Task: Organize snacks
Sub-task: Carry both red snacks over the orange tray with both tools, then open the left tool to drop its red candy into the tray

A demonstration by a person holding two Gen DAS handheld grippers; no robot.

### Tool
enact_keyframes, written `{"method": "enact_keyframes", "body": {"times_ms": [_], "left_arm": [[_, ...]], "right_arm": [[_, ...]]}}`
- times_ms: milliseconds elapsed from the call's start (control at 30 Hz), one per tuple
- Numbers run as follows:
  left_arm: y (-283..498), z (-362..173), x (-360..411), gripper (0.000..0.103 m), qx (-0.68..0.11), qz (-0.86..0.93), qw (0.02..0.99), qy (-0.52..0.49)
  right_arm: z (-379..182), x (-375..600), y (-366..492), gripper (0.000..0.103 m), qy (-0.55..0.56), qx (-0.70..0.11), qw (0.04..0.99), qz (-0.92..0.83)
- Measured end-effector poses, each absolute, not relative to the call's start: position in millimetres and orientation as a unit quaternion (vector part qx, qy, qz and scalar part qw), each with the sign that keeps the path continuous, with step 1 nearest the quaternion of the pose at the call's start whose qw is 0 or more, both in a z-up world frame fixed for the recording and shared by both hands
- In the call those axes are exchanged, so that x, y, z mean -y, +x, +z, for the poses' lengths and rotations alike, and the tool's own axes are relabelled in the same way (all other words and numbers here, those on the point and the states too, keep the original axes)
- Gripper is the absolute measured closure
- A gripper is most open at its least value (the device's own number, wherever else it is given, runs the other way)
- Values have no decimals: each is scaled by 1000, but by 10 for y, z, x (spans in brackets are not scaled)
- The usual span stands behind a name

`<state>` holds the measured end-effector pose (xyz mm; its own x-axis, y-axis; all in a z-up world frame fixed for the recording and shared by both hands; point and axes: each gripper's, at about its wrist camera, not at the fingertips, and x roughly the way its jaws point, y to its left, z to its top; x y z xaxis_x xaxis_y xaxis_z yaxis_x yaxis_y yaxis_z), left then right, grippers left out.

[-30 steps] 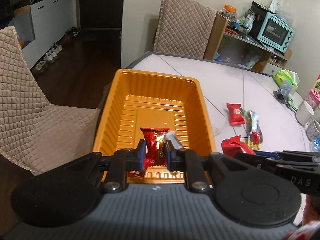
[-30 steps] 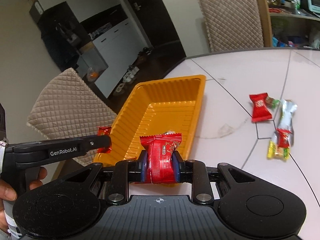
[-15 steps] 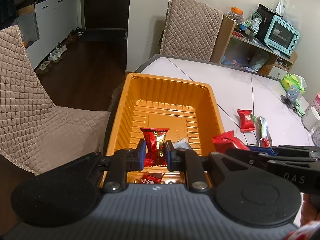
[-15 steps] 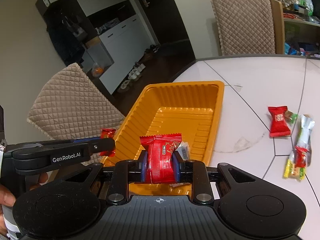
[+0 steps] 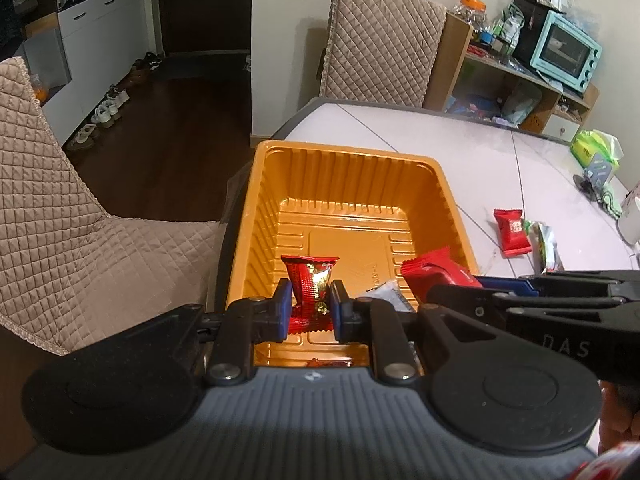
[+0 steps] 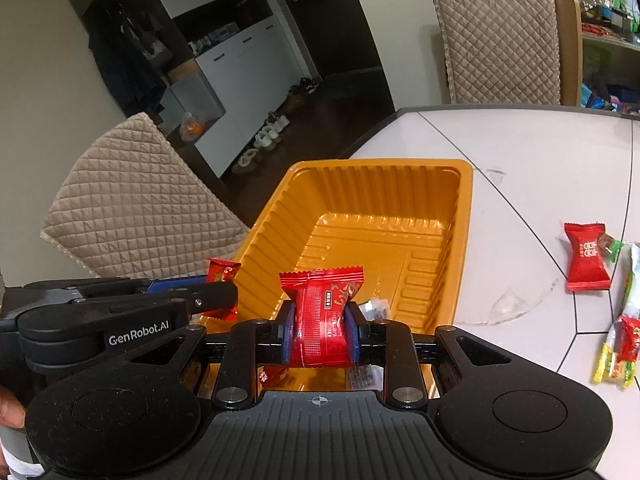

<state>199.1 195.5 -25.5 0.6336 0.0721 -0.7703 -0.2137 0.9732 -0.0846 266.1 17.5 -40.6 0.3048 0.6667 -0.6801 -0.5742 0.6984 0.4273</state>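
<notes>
An orange plastic tray [image 5: 344, 176] [image 6: 360, 184] stands at the table's near-left edge. My left gripper [image 5: 308, 308] is shut on a small red-gold candy [image 5: 310, 280] above the tray's near end. My right gripper [image 6: 320, 328] is shut on a red snack packet [image 6: 322, 308], also over the near end; it shows in the left wrist view [image 5: 434, 270]. A silvery wrapper [image 5: 382, 294] and red pieces lie in the tray. On the table lie a red packet [image 5: 510, 226] [image 6: 586, 258] and a green-silver snack bar [image 5: 550, 242] [image 6: 622, 340].
Quilted chairs stand at the left [image 5: 60, 208] and behind the table [image 5: 380, 40]. A shelf with a teal oven [image 5: 564, 52] is at the back right. A green bag [image 5: 594, 150] and a white cup [image 5: 630, 216] stand on the table's right side.
Both grippers have risen and drawn back over the tray's near end, each still holding its snack. The right gripper has moved in closer beside the left.
</notes>
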Motion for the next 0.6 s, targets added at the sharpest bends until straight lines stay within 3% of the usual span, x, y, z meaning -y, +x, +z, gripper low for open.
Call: {"method": "enact_keyframes", "body": {"times_ms": [600], "left_arm": [[2300,-506,-2096,84,-440,66,891,-92]], "right_arm": [[-596,-305,2877,76,58,-467,805,362]]}}
